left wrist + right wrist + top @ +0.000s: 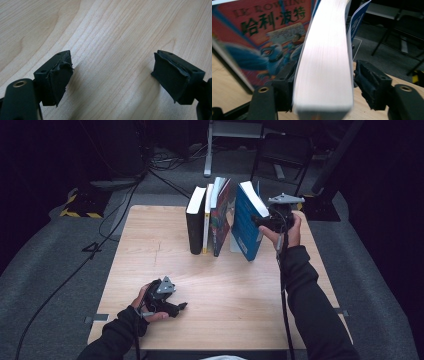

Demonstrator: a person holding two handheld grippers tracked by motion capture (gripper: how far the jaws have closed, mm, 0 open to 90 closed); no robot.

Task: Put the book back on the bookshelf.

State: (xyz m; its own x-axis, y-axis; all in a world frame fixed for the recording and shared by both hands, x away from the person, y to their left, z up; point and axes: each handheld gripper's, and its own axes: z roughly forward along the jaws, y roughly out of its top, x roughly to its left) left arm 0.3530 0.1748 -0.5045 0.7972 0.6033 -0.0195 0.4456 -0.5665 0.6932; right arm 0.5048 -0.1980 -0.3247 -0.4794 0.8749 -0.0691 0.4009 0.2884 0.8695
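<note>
Four books stand on the desk [150,250]; the right gripper [261,221] clamps the tilted blue book [245,222], just right of three upright books [209,217]; the left gripper [181,307] rests wide, well nearer the person.

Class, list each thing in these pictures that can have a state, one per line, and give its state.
Blue paperback book: tilted, page edge gripped by the right tool.
Black hardback book: upright, closed.
Thin yellow-edged book: upright, closed.
Red illustrated book: leaning slightly, closed.
Right tool: shut on the book.
Left tool: open, over the wooden table.
</note>
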